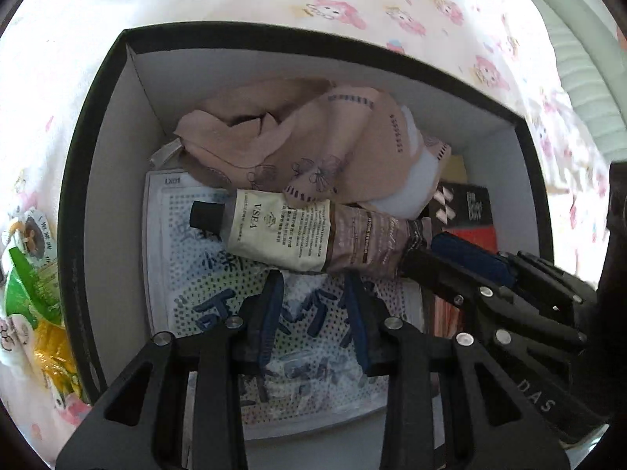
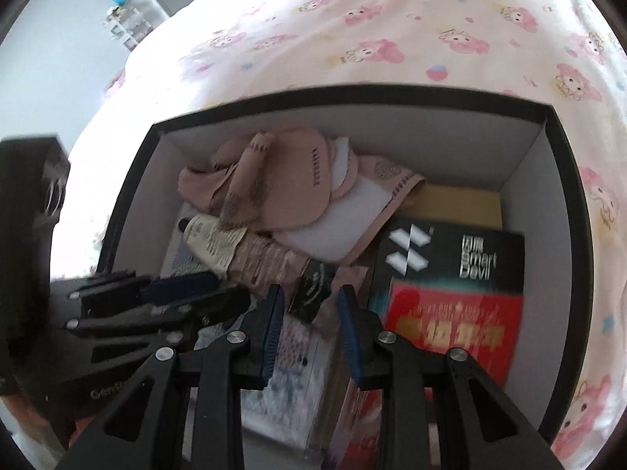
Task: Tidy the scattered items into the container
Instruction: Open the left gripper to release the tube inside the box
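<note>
One big bed sheet [image 1: 352, 8], white w/ pink cartoon print, carries everything. On it sits a black box [image 1: 98, 98] w/ white inner walls, open at the top. Inside, a crumpled pink cloth [image 1: 313, 137] lies along the box's far wall. A white dotted packet [image 1: 188, 274] lies flat on the floor by the left wall. A black-and-red carton [image 2: 450, 274] lies by the right wall. A cream tube [image 1: 294, 235] w/ black cap lies across the middle, on top of the packet. Its cap points to the left wall and its crimped end to the carton; the cloth's edge overlaps it. Outside, touching the box's left wall, a green-and-yellow snack pkt [image 1: 23, 293] lies on the sheet. Left gripper [image 1: 313, 290] is above the dotted packet, jaws apart, nothing between. Right gripper [image 2: 311, 293] is over the tube's crimped end, jaws apart; the end sits in the gap, and the pads don't appear to press it.
</note>
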A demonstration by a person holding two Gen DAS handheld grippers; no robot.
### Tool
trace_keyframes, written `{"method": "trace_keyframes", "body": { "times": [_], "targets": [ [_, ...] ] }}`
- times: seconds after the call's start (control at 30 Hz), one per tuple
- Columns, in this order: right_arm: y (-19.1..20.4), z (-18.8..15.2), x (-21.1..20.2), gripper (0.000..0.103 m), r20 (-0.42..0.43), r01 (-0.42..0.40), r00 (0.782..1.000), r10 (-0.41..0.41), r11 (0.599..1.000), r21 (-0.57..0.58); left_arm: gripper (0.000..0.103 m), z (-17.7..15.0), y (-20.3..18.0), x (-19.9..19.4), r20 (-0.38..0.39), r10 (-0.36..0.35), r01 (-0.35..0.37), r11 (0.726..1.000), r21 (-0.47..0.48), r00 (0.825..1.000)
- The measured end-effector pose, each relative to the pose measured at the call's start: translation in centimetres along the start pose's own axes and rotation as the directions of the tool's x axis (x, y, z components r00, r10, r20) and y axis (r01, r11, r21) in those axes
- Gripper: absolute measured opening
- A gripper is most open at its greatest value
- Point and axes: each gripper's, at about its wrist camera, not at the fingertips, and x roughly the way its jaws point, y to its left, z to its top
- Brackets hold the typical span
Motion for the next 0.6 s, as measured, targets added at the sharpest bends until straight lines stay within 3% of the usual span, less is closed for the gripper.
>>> {"method": "trace_keyframes", "body": {
  "times": [0.1, 0.2, 0.23, 0.33, 0.43, 0.53, 0.6],
  "targets": [
    [-0.2, 0.0, -0.4, 0.025, 0.032, -0.001, 0.999, 0.001, 1.000, 0.017, 0.031, -0.1, -0.1, -0.8, 0.013, -0.018, 0.018, 1.000, 0.000, 1.000],
    [-0.3, -0.5, -1.7, 0.025, 0.083, -0.016, 0.996, 0.014, 1.000, 0.017, 0.031, -0.4, -0.2, -2.1, 0.033, -0.129, 0.129, 0.992, 0.002, 0.991],
    [-0.3, -0.6, -2.0, 0.025, 0.101, 0.001, 0.995, -0.003, 1.000, 0.016, 0.031, -0.3, -0.2, -2.5, 0.058, -0.134, 0.134, 0.991, -0.002, 0.989],
    [-0.7, -0.8, -1.7, 0.025, 0.085, 0.031, 0.996, -0.034, 0.999, 0.039, 0.031, 0.2, 0.2, -2.9, 0.117, -0.056, 0.060, 0.998, -0.037, 0.992],
    [-1.0, -0.9, -1.4, 0.025, 0.055, -0.009, 0.998, 0.005, 0.997, 0.082, 0.031, 0.9, 1.1, -2.2, 0.118, -0.065, 0.075, 0.993, -0.089, 0.991],
    [-0.9, -1.0, -1.3, 0.025, 0.057, 0.023, 0.998, -0.026, 0.998, 0.059, 0.031, 1.2, 1.0, -2.1, 0.108, -0.052, 0.063, 0.994, -0.093, 0.993],
    [-1.1, -1.1, -0.7, 0.025, 0.028, -0.025, 0.999, 0.022, 0.996, 0.086, 0.031, 1.0, 0.8, -2.1, 0.104, -0.062, 0.072, 0.993, -0.096, 0.993]
  ]
}}
